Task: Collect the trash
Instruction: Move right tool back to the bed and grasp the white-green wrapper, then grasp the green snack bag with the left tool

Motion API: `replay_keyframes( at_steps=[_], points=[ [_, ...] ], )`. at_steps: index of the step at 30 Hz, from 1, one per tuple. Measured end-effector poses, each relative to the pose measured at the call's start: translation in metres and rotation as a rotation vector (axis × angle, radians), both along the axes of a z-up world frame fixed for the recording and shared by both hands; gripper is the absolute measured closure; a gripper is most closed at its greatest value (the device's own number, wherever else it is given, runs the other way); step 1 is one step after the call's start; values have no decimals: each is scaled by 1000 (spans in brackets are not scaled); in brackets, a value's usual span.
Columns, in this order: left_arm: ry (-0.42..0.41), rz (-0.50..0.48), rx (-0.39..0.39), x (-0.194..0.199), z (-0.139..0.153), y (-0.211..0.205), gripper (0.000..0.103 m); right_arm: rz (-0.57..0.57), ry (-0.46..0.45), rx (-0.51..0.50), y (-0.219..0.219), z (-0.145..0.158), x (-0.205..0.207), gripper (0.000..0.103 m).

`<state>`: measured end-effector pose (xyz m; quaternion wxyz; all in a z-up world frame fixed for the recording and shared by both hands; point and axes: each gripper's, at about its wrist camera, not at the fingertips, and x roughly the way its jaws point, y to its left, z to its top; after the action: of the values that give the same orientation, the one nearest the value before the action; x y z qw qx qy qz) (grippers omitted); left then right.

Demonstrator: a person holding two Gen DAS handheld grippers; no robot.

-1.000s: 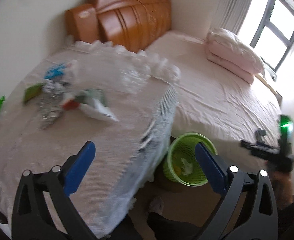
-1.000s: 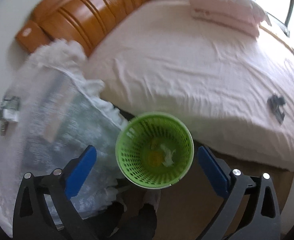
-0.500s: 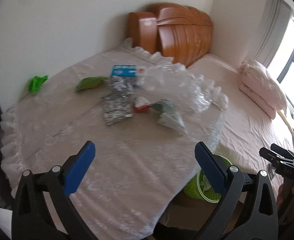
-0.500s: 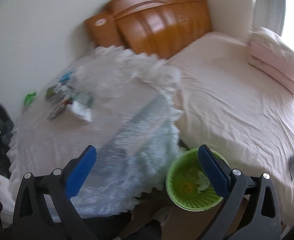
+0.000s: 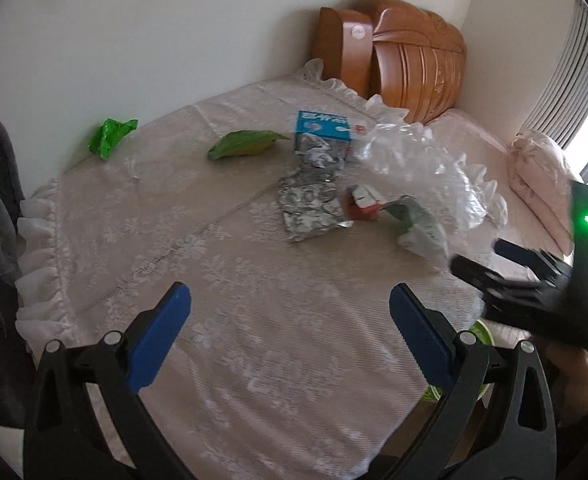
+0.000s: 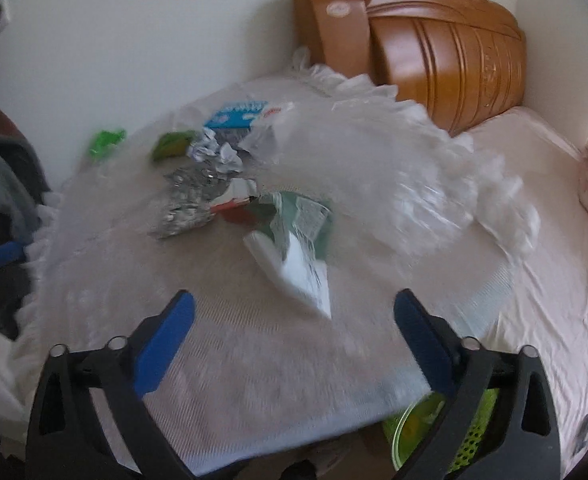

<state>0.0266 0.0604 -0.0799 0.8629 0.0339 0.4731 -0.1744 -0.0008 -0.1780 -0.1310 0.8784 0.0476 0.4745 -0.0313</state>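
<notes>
Both grippers are hanging empty over the lace-covered bench (image 5: pixel 254 320): the left gripper (image 5: pixel 290 320) is standing released with nothing between its blue pads, and the right gripper (image 6: pixel 294 328) is spread wide too, its jaws just beginning to close on nothing, with the white-and-green wrapper (image 6: pixel 302 256) lying just ahead of its tips. Most of the job is looking undone, since nearly all the trash is sitting uncollected on the bench: the crumpled silver foil (image 5: pixel 312 210), a red-and-white scrap (image 5: pixel 364 204) beside it, a blue-and-white box (image 5: pixel 322 132), a flat green packet (image 5: pixel 246 144), a bright green wrapper (image 5: pixel 110 136) near the wall, and a large crinkled sheet of clear plastic (image 5: pixel 410 160) along the far edge toward the bed (image 6: pixel 534 240). The green basket (image 6: pixel 438 428) is waiting on the floor below the bench's near corner, and it appears to be holding something pale and yellowish already, which suggests the collecting has at least started. Much is staying unclear: the right wrist view is smearing with motion, the basket is being cut off by the bench edge and the gripper's finger, and its contents cannot be identified. The right gripper is showing only as a dark blur at the edge of the left view.
</notes>
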Motion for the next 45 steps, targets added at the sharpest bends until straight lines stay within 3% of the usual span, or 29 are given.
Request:
replay_keyframes(
  at_steps=[4, 7, 9, 12, 16, 20, 25, 32, 39, 42, 45],
  points=[
    [19, 4, -11, 14, -6, 6, 8, -4, 81, -43, 9, -30, 35, 22],
    [33, 6, -29, 23, -10, 7, 8, -7, 123, -38, 14, -43, 46, 38],
    [39, 0, -36, 29, -12, 6, 8, -11, 125, -40, 15, -43, 46, 61],
    [42, -14, -35, 36, -17, 1, 8, -15, 125, -30, 12, -43, 45, 71],
    [55, -36, -38, 44, -24, -10, 8, -6, 115, 46, 5, -38, 43, 72],
    [60, -83, -13, 49, -36, -27, 8, 6, 102, 53, 4, -27, 32, 72],
    [29, -208, 53, 63, -48, -43, 8, -13, 103, 76, -3, -14, 17, 72],
    [-1, -203, 77, 134, -51, -29, 8, -42, 96, 76, -6, -1, 3, 71],
    [-3, -454, 195, 221, -69, -31, 8, -73, 133, 60, 1, -1, 0, 71],
    [35, -543, 224, 246, -82, -35, 8, -107, 121, 93, 2, -1, 0, 71],
    [17, -631, 269, 255, -90, -43, 9, -140, 131, 111, 3, -9, 8, 71]
  ],
)
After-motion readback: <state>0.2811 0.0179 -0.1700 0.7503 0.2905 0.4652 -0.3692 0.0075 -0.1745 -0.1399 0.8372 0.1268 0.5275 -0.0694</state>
